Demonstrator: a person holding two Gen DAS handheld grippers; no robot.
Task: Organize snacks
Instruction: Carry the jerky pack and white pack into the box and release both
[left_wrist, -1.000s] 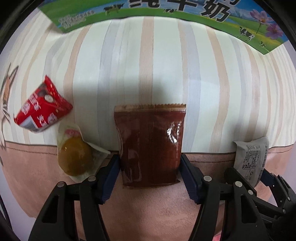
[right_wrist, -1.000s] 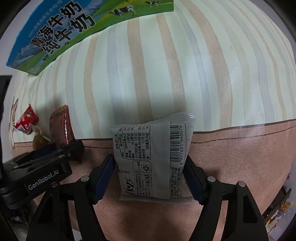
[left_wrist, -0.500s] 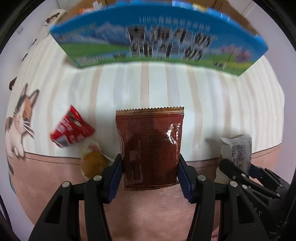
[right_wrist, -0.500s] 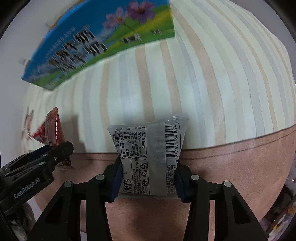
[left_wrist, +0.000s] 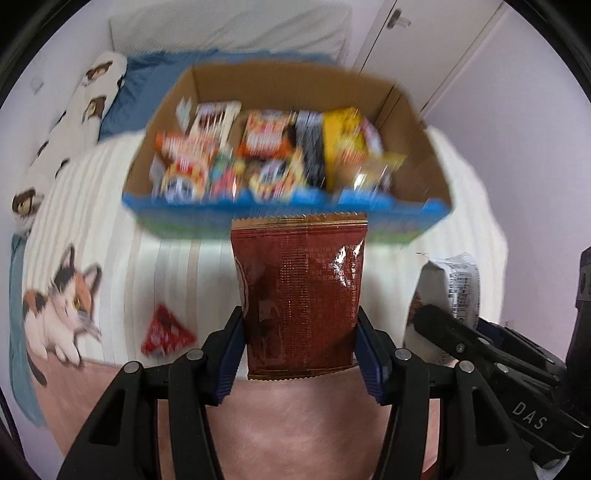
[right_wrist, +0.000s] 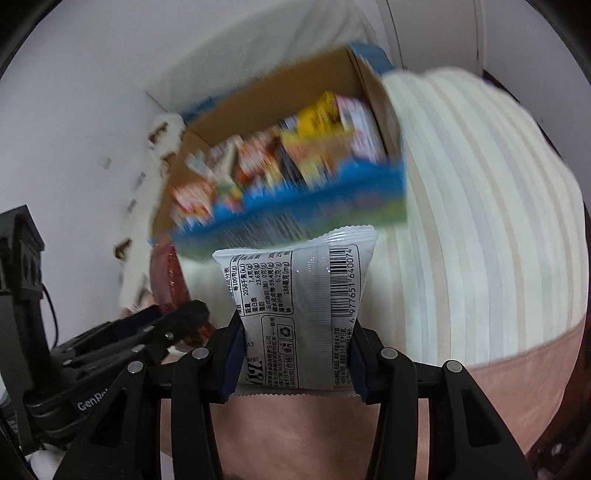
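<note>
The open cardboard box, upper centre, already holds many snacks. Left gripper fingers clamp a brown foil packet; right gripper fingers clamp a grey-white wrapped snack. Both await boxing, plus 1 red packet on the bed, lower left.

Soft indoor light; box motion-blurred, fisheye edges warped.

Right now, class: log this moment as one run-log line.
left gripper: shut on brown packet | right gripper: shut on grey packet | snack box: ahead, open | red packet: on bedspread
</note>
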